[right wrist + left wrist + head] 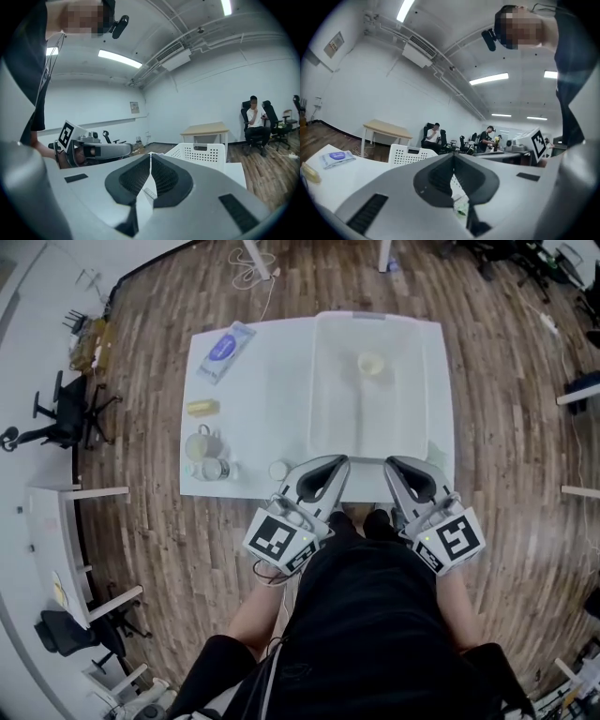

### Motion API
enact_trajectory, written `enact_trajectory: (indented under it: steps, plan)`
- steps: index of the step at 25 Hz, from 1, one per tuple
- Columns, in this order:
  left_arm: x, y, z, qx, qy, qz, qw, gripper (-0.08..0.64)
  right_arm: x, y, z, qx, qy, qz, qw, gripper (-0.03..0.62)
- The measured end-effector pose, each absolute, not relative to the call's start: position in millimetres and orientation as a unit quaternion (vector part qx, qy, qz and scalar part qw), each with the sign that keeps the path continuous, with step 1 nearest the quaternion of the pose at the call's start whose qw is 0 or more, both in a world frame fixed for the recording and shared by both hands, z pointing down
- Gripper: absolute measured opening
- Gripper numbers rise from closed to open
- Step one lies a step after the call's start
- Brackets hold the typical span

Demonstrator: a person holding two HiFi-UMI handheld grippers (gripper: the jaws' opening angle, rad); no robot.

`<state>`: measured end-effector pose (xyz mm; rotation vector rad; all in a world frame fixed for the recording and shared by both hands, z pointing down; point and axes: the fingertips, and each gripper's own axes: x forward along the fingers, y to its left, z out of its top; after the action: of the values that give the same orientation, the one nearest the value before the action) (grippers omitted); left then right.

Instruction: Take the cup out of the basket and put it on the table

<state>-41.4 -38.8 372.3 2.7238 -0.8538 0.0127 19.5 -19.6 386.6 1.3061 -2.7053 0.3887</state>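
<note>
1. Cup (371,365) lies inside the basket (317,381), toward its far end, and shows as a pale round shape; no gripper touches it.
2. The basket stands on the right half of the white table (272,399).
3. The left gripper (341,463) is held at the table's near edge, just short of the basket. Its jaws are pressed together with nothing between them.
4. The right gripper (390,463) is beside it, close by, its tips also by the basket's near wall. Its jaws are likewise closed and empty.
5. On the table's left half lie a wipes pack (225,348), a yellow item (202,408) and a mug (201,443), all well apart from the basket.
</note>
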Motion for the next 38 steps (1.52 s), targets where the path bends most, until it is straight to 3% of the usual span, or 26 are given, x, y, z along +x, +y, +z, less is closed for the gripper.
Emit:
enact_trajectory:
  steps: [16,21,38]
  plan:
    - [14.8,-8.8,353.7,0.961,-0.244,-0.008,0.13,0.009,43.8,1.7,368.0,0.426,-0.898,0.105,0.033,0.026]
    - [17.3,-7.3,357.1,0.961,-0.256,0.009,0.108,0.009,42.7,3.6,369.4,0.42,-0.901,0.104,0.034,0.026]
    - [1.2,-14.7,370.6,0.957,-0.26,0.015,0.129,0.009,33.2,-23.2,376.7,0.418,-0.901,0.088,0.079,0.026]
